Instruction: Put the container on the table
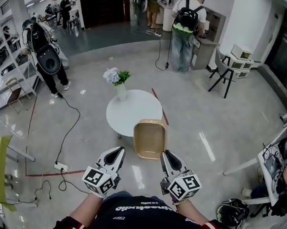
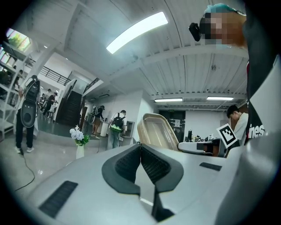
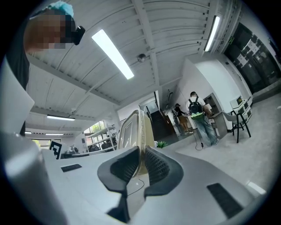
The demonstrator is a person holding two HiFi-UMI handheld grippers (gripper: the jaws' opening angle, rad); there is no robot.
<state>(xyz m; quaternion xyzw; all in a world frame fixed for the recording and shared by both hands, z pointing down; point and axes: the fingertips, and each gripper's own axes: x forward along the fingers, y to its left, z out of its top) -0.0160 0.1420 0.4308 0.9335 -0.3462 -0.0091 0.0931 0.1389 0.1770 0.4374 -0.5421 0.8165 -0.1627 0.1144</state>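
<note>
Container [image 1: 150, 138] tan; table [image 1: 129, 113] white. Left gripper [image 1: 116, 151] and right gripper [image 1: 168, 155] grey, pads [image 2: 153, 165] black, cubes [image 1: 99, 179] black-and-white squares. At table's 11 o'clock, white flowers [image 1: 112, 75], green leaves [image 1: 123, 77].

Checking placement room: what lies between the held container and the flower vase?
Only bare white tabletop between the container and the vase, seen in the head view.

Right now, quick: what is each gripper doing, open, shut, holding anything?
Left gripper: shut, holding nothing.
Right gripper: shut on the rim of the tan container.
</note>
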